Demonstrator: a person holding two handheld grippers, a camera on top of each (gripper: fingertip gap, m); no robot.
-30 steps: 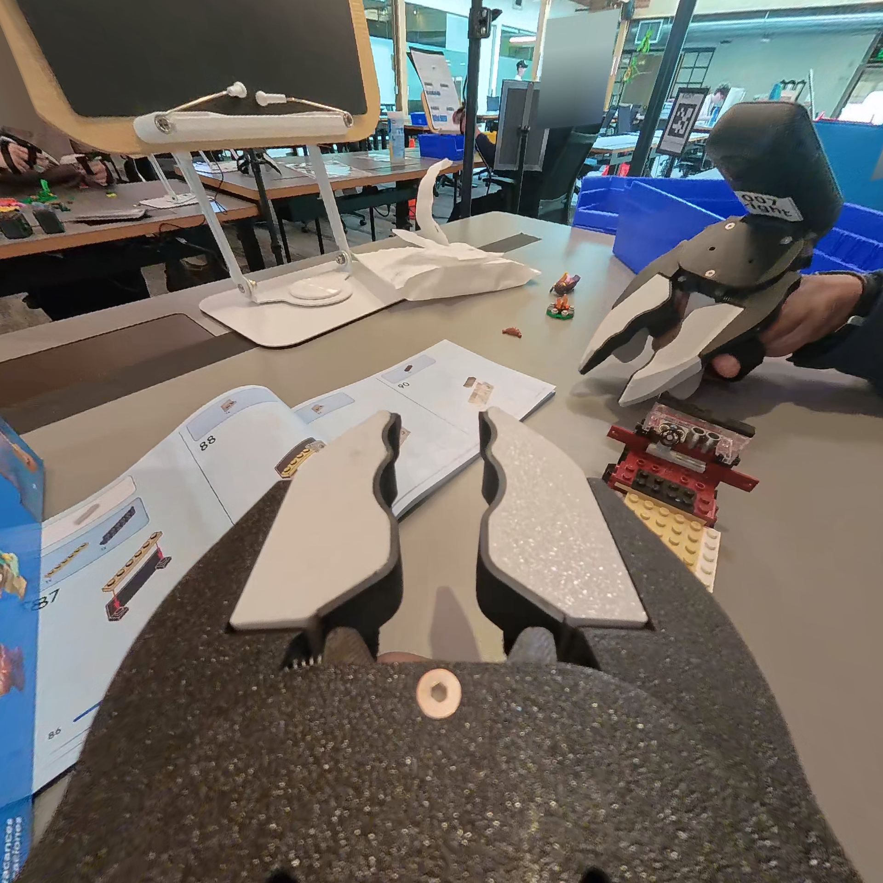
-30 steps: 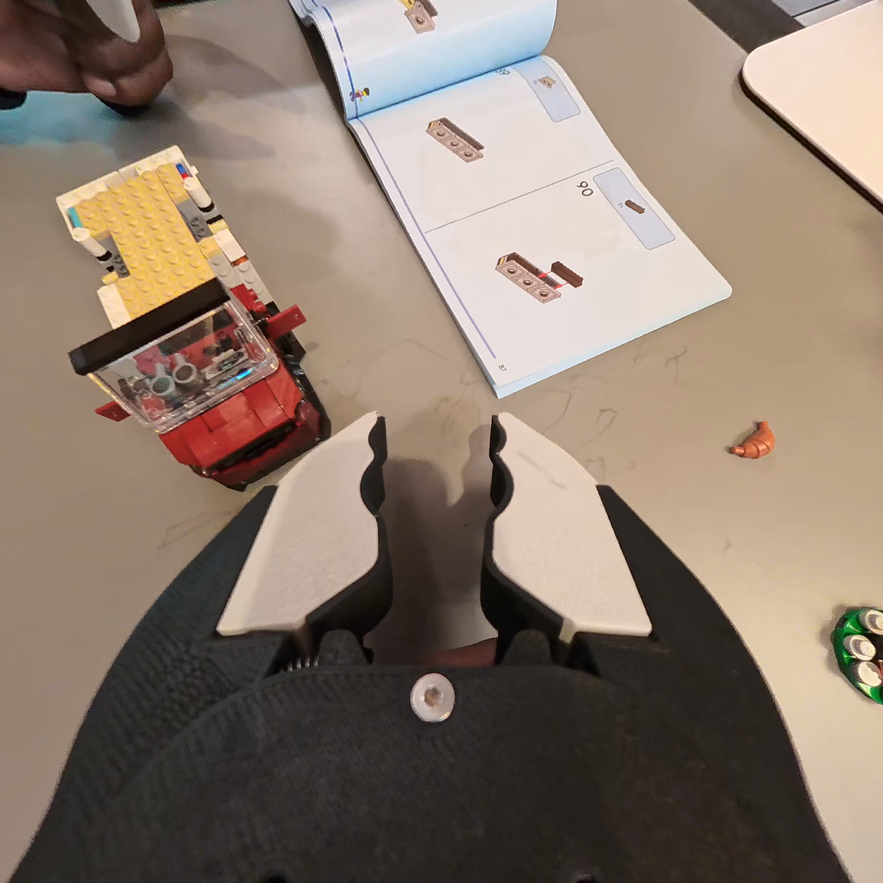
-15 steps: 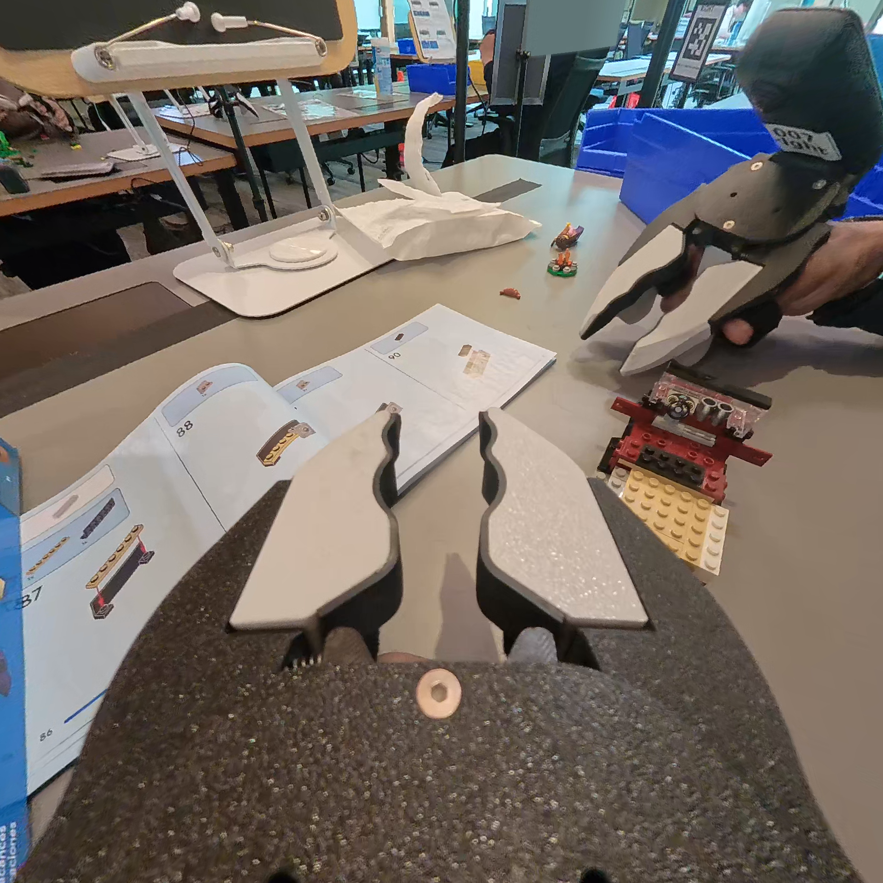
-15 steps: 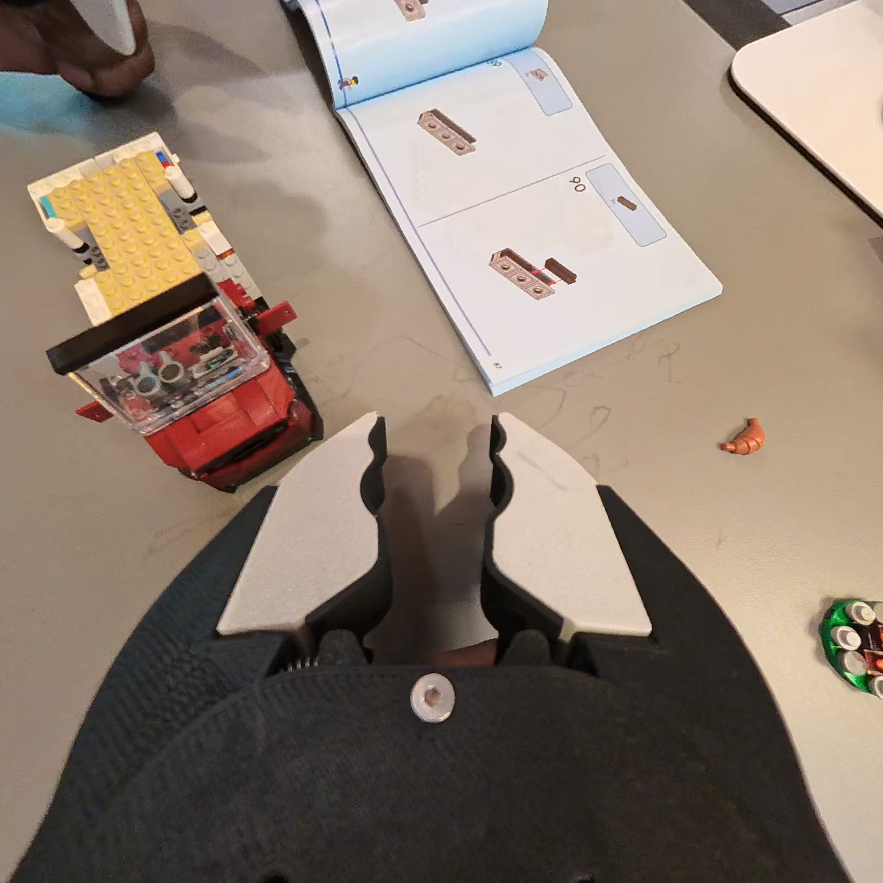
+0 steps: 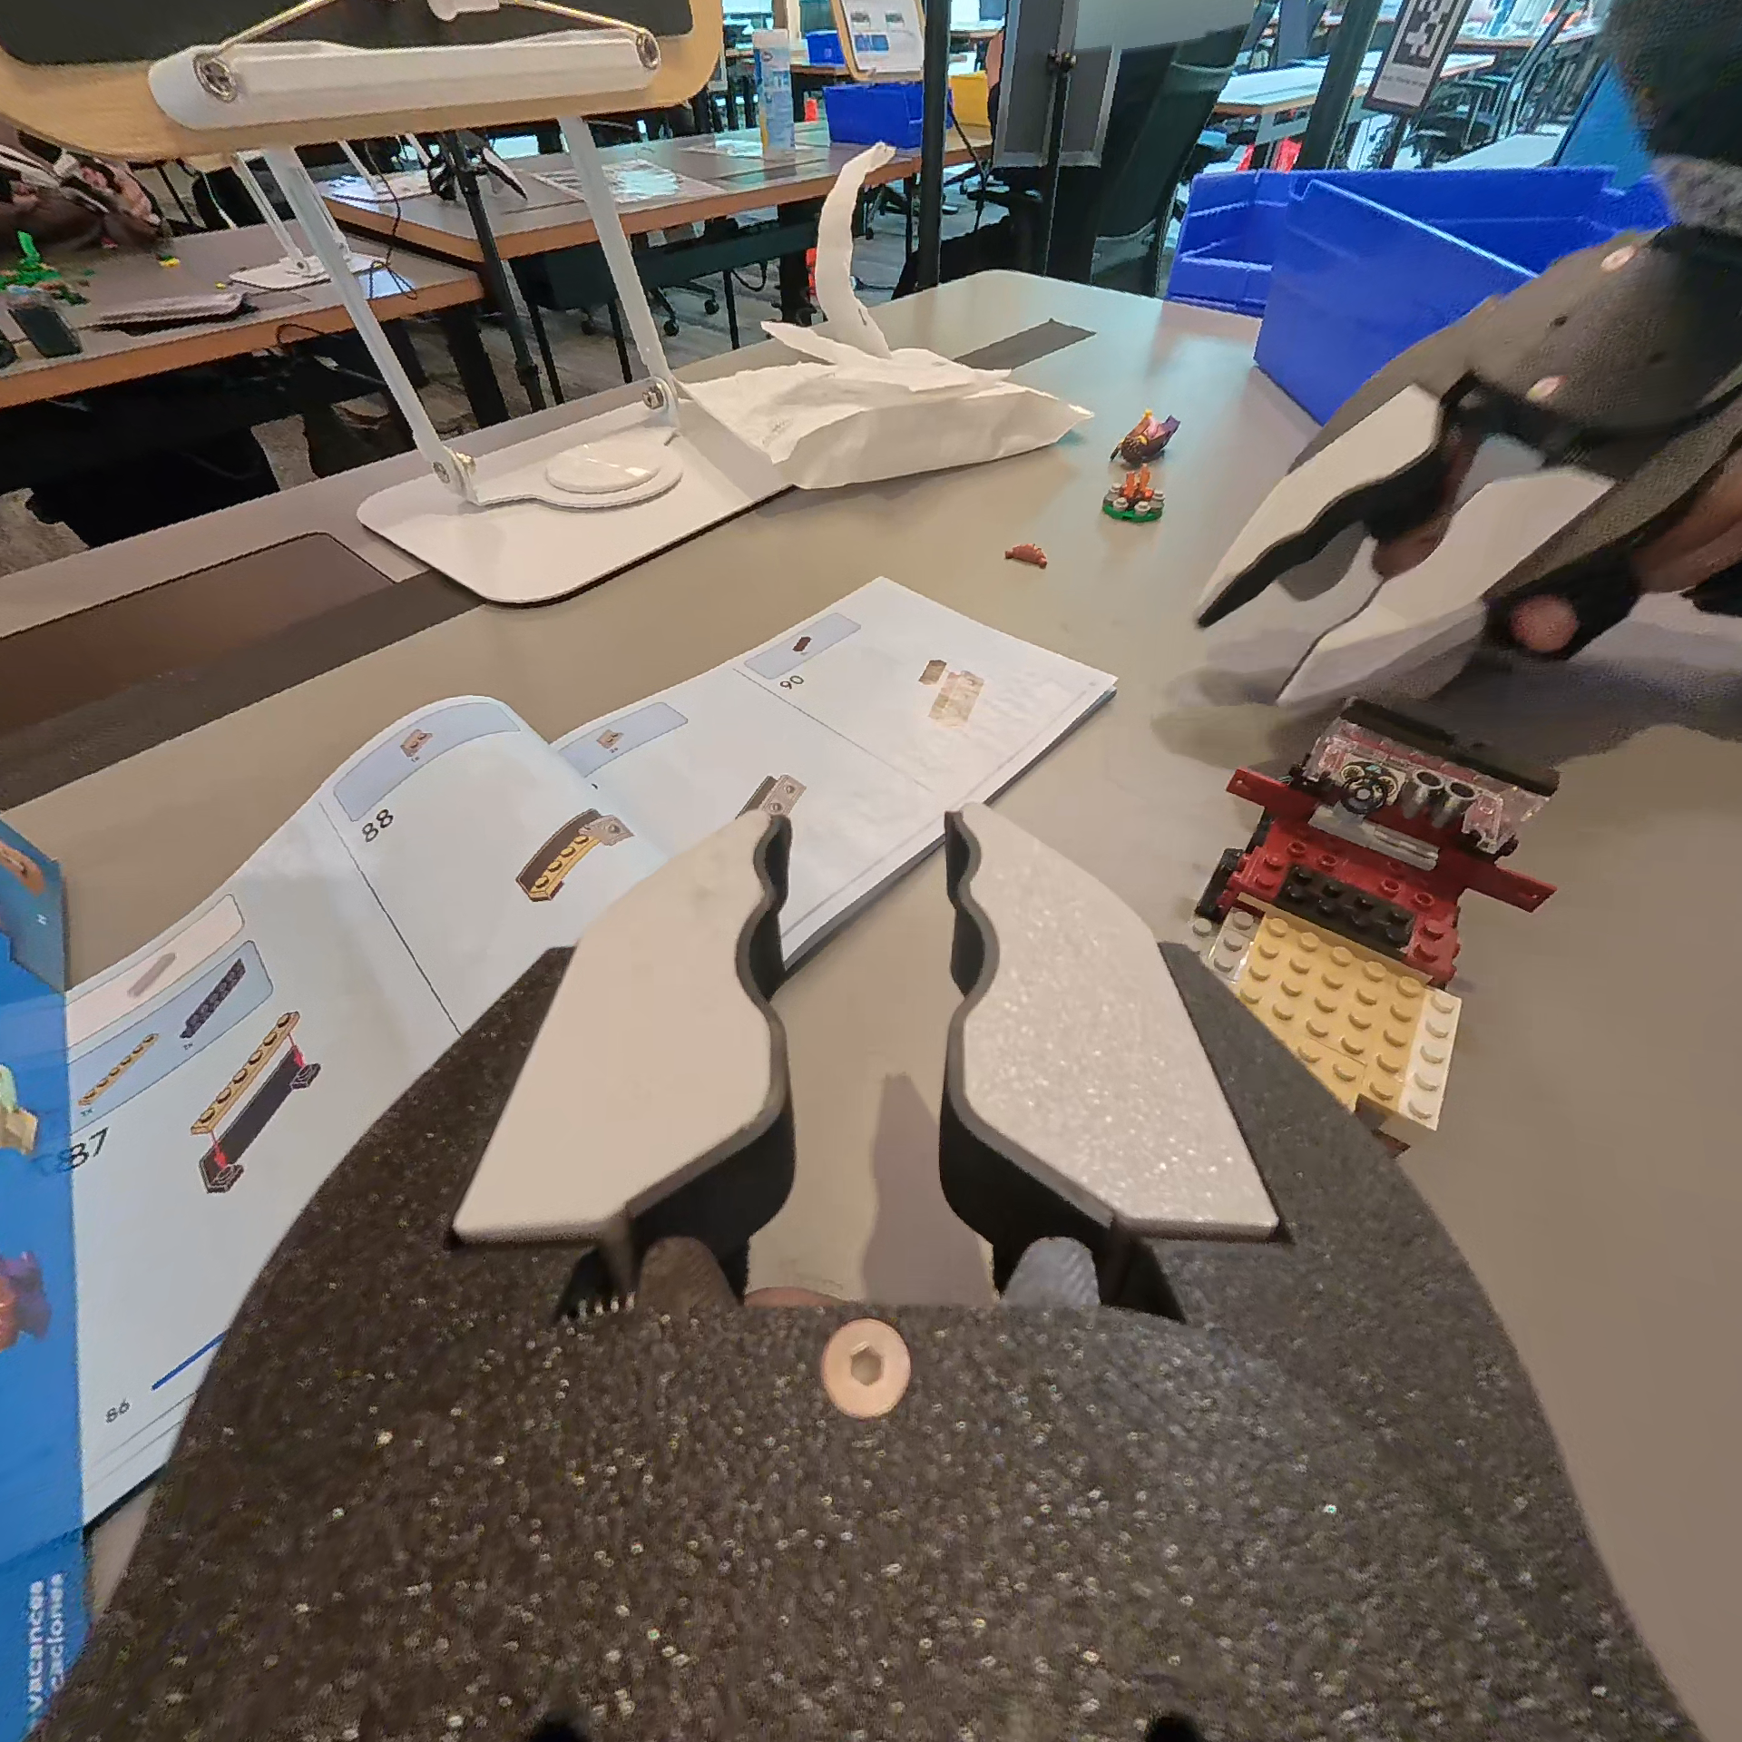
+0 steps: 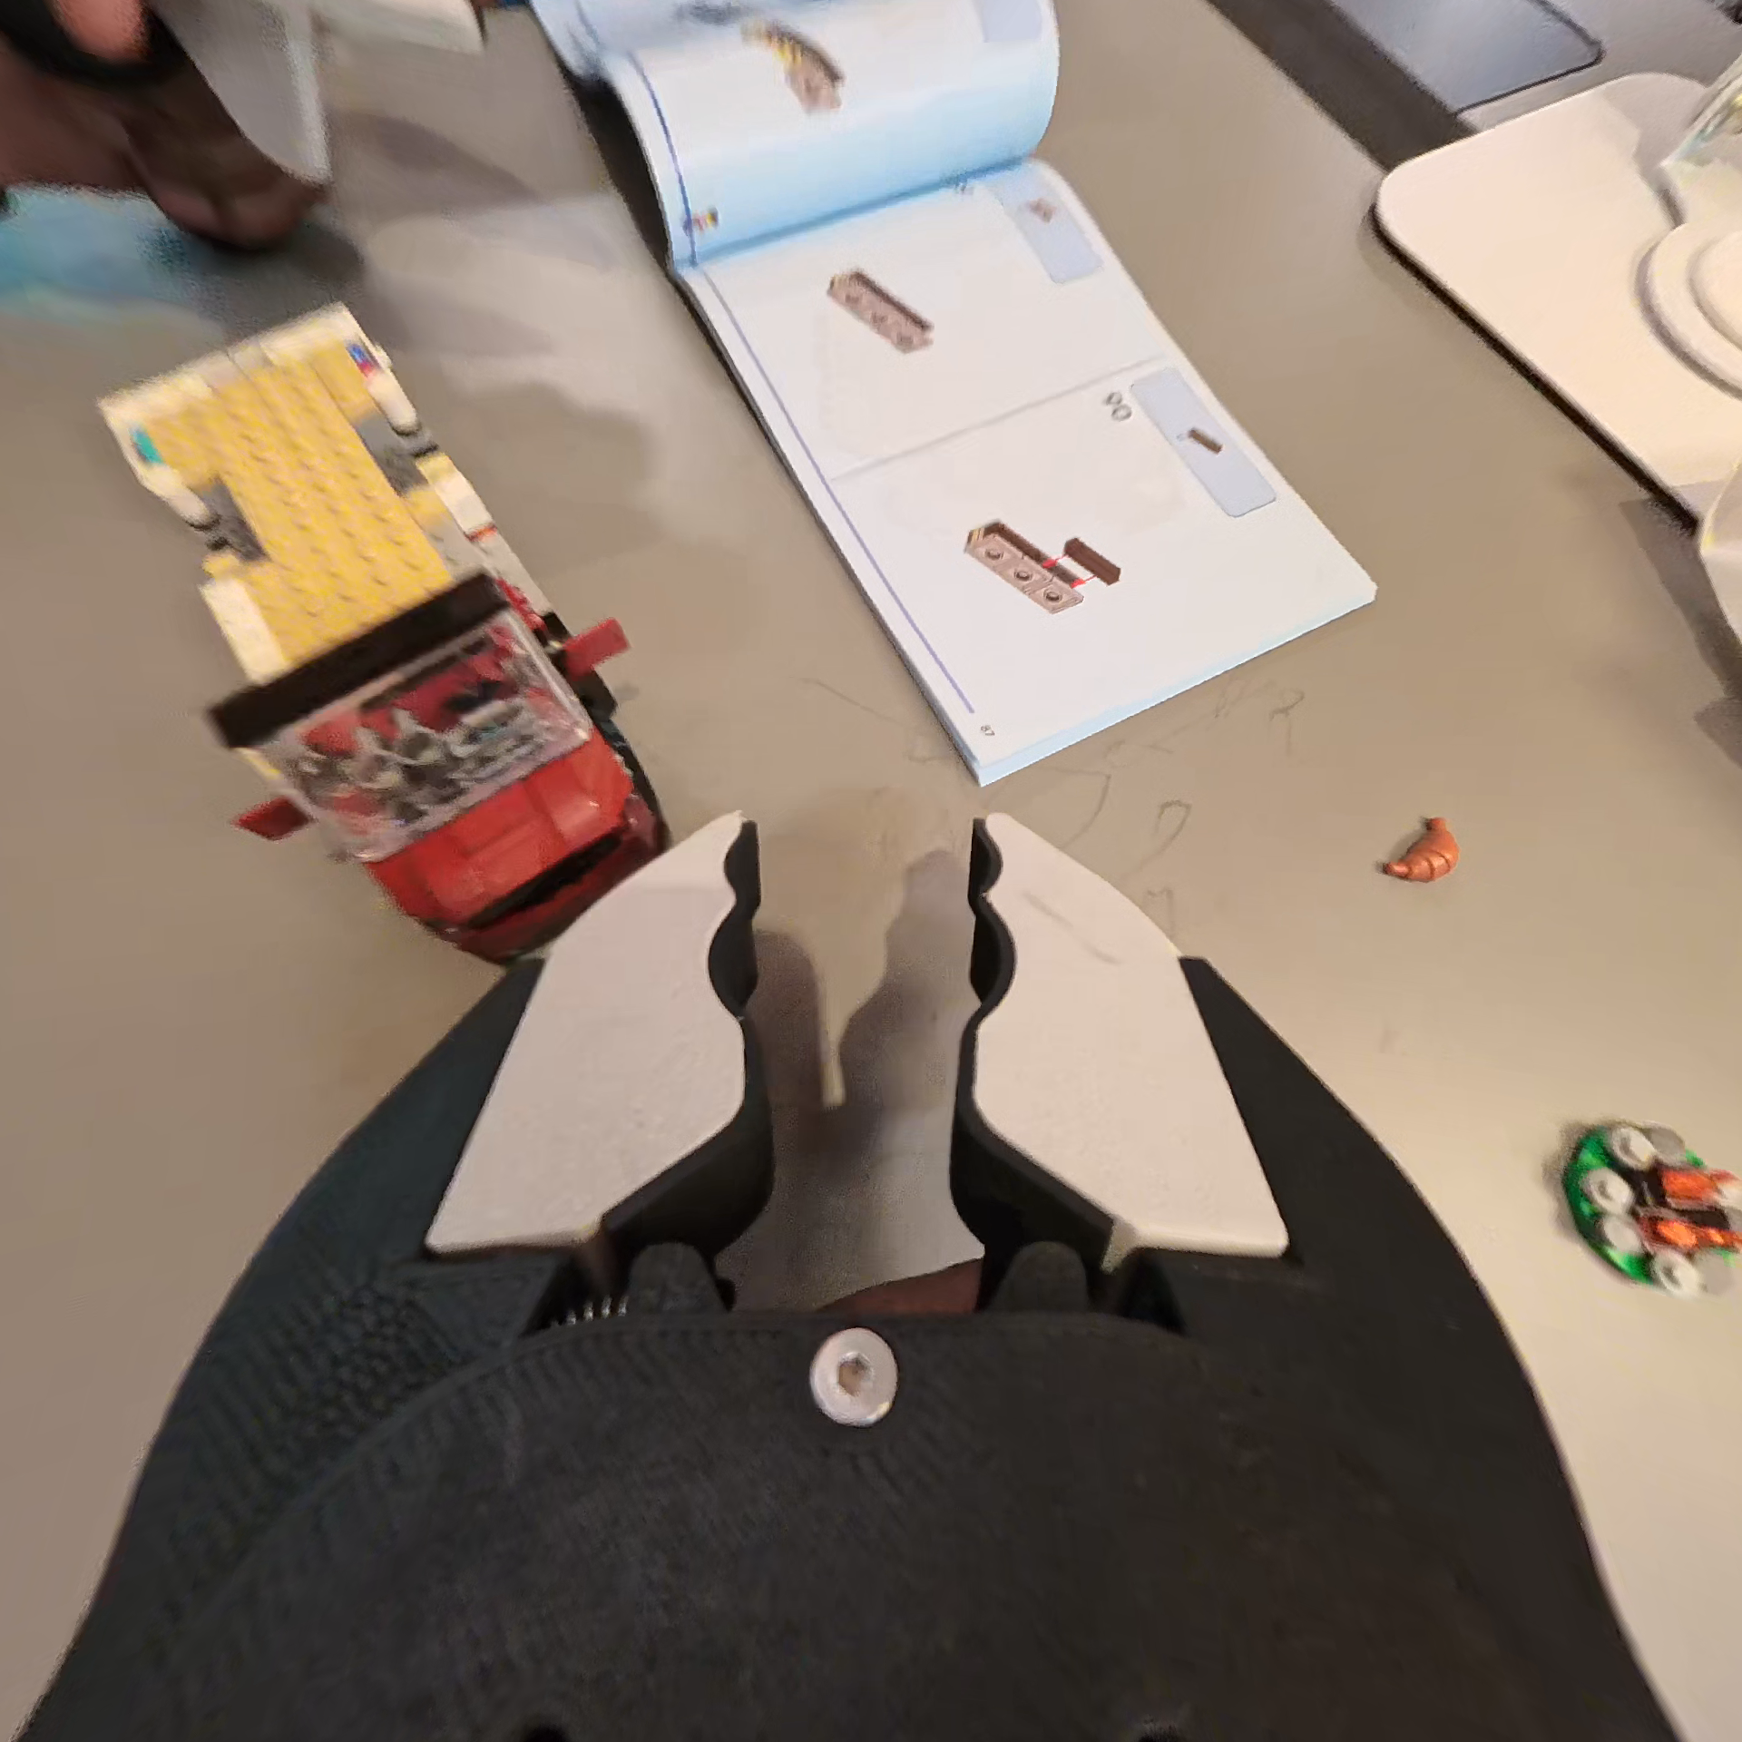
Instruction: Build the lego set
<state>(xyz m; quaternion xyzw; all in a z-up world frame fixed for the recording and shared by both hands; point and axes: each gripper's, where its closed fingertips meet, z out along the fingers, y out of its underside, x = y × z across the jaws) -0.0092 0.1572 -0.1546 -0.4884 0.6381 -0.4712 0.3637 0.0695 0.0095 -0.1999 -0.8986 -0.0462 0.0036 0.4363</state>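
Bench (image 6: 283, 1084): plain grey-beige. Brick model (image 6: 396, 660): red front, clear windscreen with black top strip, yellow studded deck, white edges. Booklet (image 6: 990, 452): pale blue pages, brown and tan part drawings. Croissant piece (image 6: 1425, 851): orange-brown. Round piece (image 6: 1645, 1211): green, with grey studs and orange parts. Bins (image 5: 1367, 273): blue. Fingers (image 5: 650, 1018): grey with black inner faces.

Open instruction booklet (image 5: 603, 829) flat on grey table (image 5: 1555, 1225), just ahead of tool tips. Red-and-tan brick model (image 5: 1357, 924) right of it. Blue box (image 5: 28, 1178) at near left edge. White stand base (image 5: 528, 537) and crumpled white bag (image 5: 877, 415) farther back. Tiny croissant piece (image 6: 1425, 850), green round piece (image 6: 1645, 1211) on table. Blue bins (image 5: 1367, 273) far right.
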